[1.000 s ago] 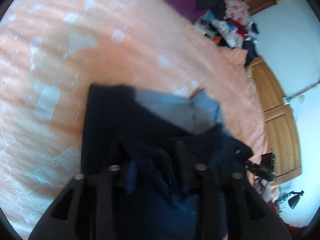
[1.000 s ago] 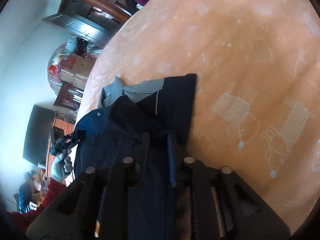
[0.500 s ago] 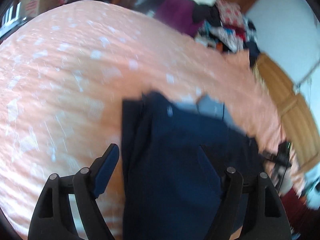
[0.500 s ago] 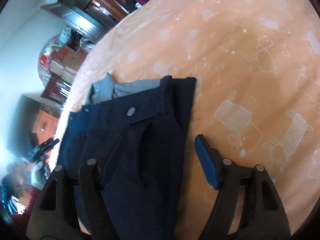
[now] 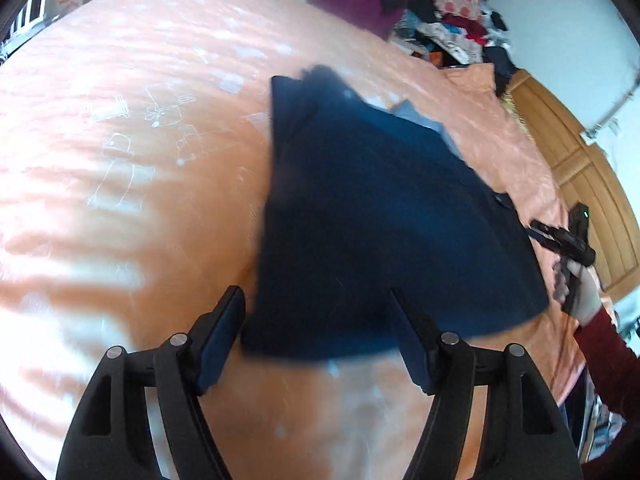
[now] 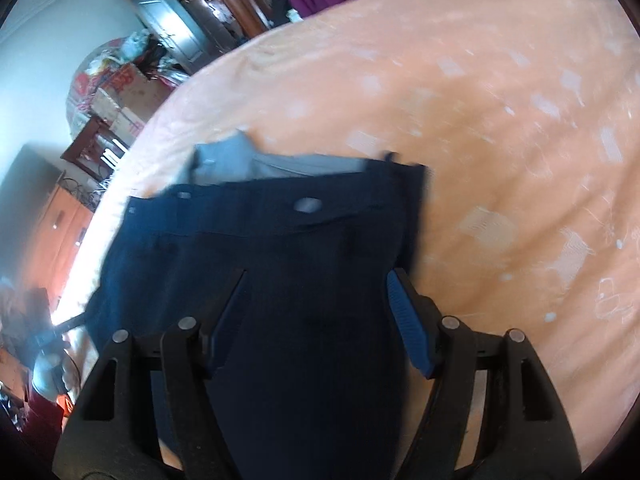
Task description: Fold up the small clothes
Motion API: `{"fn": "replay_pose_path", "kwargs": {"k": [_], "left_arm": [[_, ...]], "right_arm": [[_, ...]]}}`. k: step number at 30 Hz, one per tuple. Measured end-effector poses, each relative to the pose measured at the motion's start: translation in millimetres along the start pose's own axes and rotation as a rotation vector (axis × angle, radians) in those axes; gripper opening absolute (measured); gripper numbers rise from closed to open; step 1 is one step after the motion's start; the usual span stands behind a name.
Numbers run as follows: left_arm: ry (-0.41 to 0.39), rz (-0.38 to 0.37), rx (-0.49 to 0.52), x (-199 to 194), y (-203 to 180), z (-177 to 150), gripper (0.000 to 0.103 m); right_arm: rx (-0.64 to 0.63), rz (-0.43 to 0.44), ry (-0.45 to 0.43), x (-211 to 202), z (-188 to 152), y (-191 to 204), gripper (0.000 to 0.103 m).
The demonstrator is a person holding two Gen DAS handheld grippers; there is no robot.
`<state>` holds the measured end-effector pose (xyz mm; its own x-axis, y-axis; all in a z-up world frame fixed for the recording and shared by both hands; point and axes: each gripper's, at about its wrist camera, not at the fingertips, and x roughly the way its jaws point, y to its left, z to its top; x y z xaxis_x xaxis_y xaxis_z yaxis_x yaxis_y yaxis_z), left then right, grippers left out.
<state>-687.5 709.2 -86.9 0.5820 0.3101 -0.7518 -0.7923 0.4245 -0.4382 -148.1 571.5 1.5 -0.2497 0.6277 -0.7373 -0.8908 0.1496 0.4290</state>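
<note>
Jaws on both grippers spread wide, nothing held. Left gripper [image 5: 316, 336] hangs just above the near hem of the navy shorts [image 5: 384, 216]; its blue pads [image 5: 216, 340] frame that edge without touching cloth, as far as the blur allows. Right gripper [image 6: 320, 316] sits over the same navy shorts [image 6: 288, 264], fingertips either side of the fabric, contact unclear.

Shorts lie flat on the orange bedspread [image 5: 120, 184], folded, waistband at 12 o'clock in the right wrist view with a silver button [image 6: 306, 204] on it. Grey lining [image 6: 256, 164] pokes out past the waistband at 11 o'clock.

In the left wrist view, the person's right hand [image 5: 576, 292] with its dark red sleeve [image 5: 608, 356] shows at 3 o'clock, holding the other gripper handle just off the shorts' edge.

A clothes pile [image 5: 448, 20] sits at 1 o'clock beyond the bed. Cardboard boxes [image 6: 116, 96] at 10 o'clock in the right wrist view; contents not readable.
</note>
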Motion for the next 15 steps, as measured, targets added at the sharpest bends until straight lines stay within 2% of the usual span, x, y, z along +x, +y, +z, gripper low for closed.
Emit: {"fn": "replay_pose_path", "kwargs": {"k": [1,3,5,6,8,9,10,13,15], "left_arm": [[-0.011,-0.008,0.012,-5,-5,-4,0.073],[-0.051,-0.028,0.006,-17,-7,-10,0.073],[-0.103,-0.076,-0.076,-28,8,-17,0.073],[-0.118,-0.078,-0.116,-30,18,-22,0.073],[-0.122,-0.071,-0.148,-32,28,-24,0.073],[-0.125,-0.081,-0.154,-36,32,-28,0.073],[-0.128,-0.085,-0.15,-40,34,-30,0.073],[-0.137,-0.106,-0.152,-48,36,-37,0.073],[-0.136,-0.127,-0.173,-52,41,-42,0.073]], "right_arm": [[-0.014,0.021,-0.006,0,-2,16,0.07],[-0.087,0.125,0.02,9,-10,65,0.07],[-0.229,0.2,0.075,26,-27,128,0.069],[-0.301,0.237,0.103,36,-37,160,0.066],[-0.417,0.321,0.144,56,-57,216,0.053],[-0.462,0.363,0.176,70,-66,242,0.041],[-0.478,0.379,0.199,83,-71,258,0.035],[-0.486,0.409,0.302,139,-89,298,0.037],[-0.452,0.412,0.352,165,-108,305,0.041]]}}
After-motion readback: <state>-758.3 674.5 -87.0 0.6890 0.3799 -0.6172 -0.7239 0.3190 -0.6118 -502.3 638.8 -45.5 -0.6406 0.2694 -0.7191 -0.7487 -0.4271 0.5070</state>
